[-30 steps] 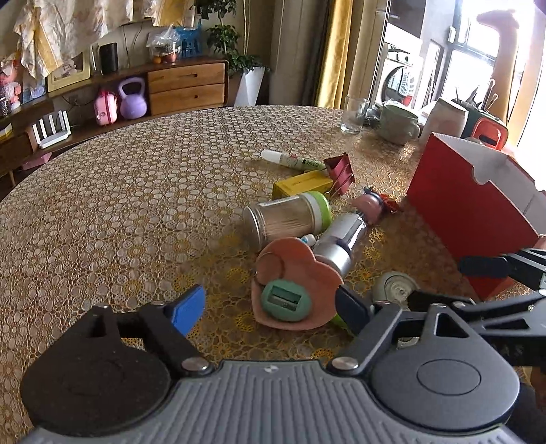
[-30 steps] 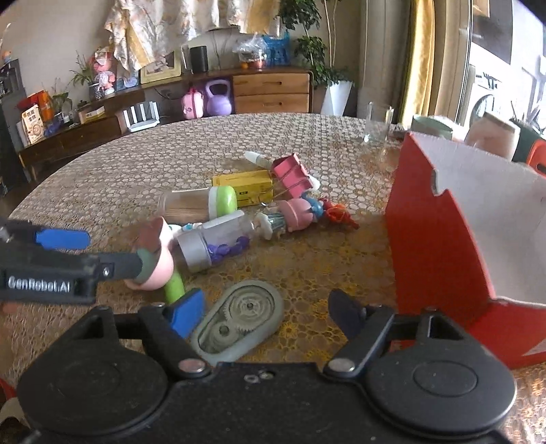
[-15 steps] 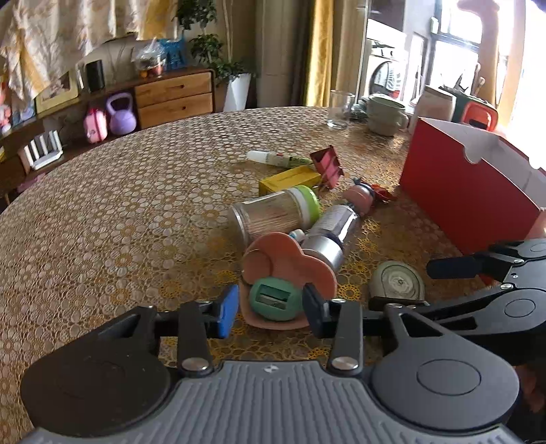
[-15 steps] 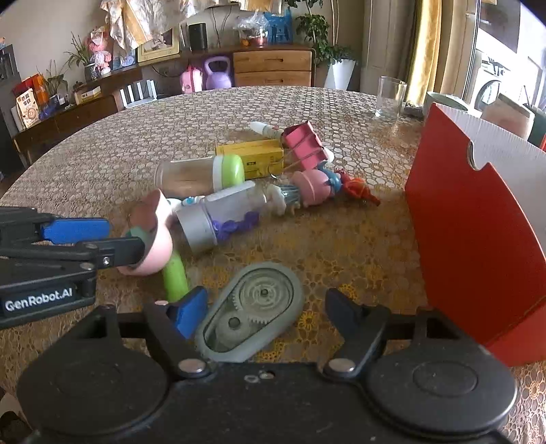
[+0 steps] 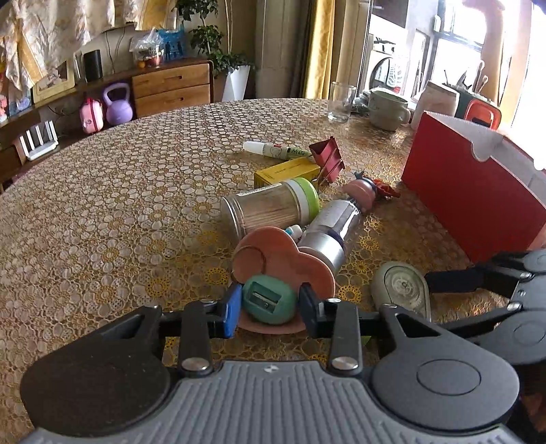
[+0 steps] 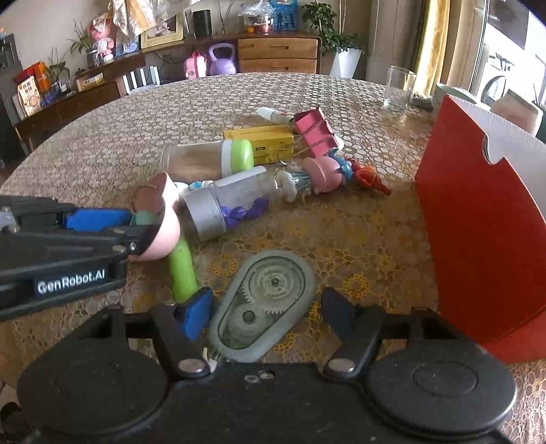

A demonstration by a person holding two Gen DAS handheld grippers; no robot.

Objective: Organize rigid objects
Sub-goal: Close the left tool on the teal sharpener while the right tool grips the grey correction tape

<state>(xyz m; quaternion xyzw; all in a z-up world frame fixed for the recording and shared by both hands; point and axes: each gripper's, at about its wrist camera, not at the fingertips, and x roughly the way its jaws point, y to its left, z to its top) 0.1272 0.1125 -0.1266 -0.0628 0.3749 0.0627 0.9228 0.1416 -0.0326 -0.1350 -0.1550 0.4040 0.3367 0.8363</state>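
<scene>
left hand-held gripper (image 5: 268,305): clenched on green sharpener (image 5: 268,299) of pink toy (image 5: 283,259)
right hand-held gripper (image 6: 264,309): closing round grey tape dispenser (image 6: 264,302), pads not touching
red box (image 6: 484,218): on tabletop (image 5: 119,205), right

A lived-in home — a round dining table (image 5: 102,205) under a lace-patterned cloth, a wooden sideboard (image 5: 170,85) along the wall with a picture frame (image 5: 53,85), potted plants (image 6: 327,30), yellow curtains (image 5: 317,47) and a purple kettlebell (image 5: 117,107) on the floor.

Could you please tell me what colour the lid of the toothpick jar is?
Light green; the toothpick jar's lid shows best in the right wrist view.
</scene>
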